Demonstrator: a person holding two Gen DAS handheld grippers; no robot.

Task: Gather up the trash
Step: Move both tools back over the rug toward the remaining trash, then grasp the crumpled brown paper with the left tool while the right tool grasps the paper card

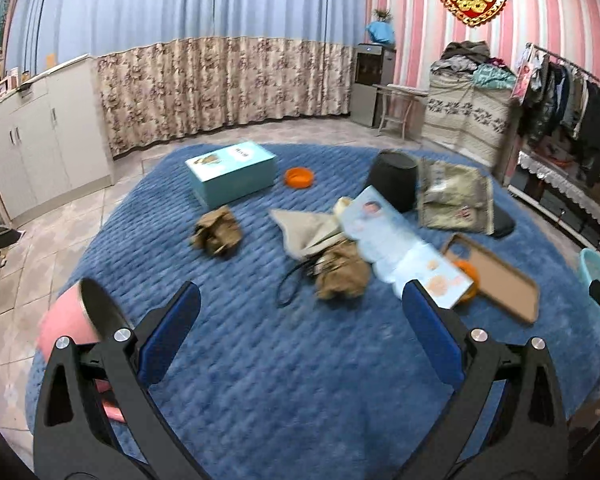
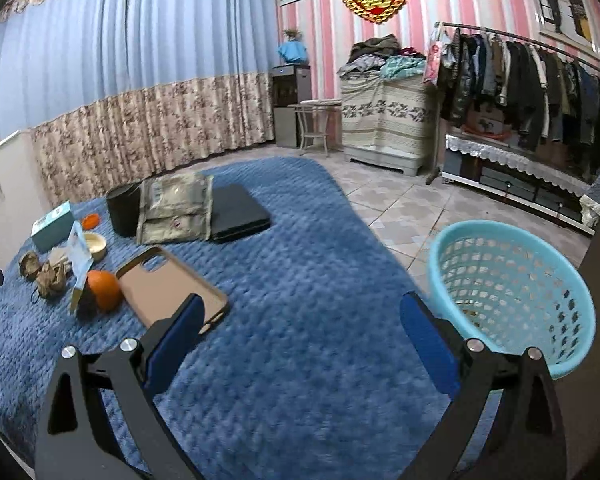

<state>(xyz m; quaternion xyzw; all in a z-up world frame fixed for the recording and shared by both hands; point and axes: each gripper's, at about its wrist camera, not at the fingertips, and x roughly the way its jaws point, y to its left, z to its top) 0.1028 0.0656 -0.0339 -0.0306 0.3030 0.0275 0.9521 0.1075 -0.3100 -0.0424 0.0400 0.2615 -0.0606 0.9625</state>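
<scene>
Two crumpled brown paper wads lie on the blue quilted surface (image 1: 260,360): one (image 1: 217,231) at left of middle, one (image 1: 342,270) beside a black cord, beige cloth and a light-blue leaflet (image 1: 396,248). My left gripper (image 1: 300,300) is open and empty, hovering short of them. My right gripper (image 2: 300,312) is open and empty over the quilt (image 2: 300,360), next to a light-blue mesh basket (image 2: 512,280) at its right. The wads also show in the right wrist view (image 2: 46,274) at far left.
On the quilt: a teal box (image 1: 230,172), an orange lid (image 1: 299,177), a black cup (image 1: 392,178), a camouflage pouch (image 1: 454,196), a brown phone case (image 2: 172,288), an orange (image 2: 103,289), a black flat case (image 2: 238,214). A pink cylinder (image 1: 66,320) lies by my left finger. Clothes rack (image 2: 540,80) at right.
</scene>
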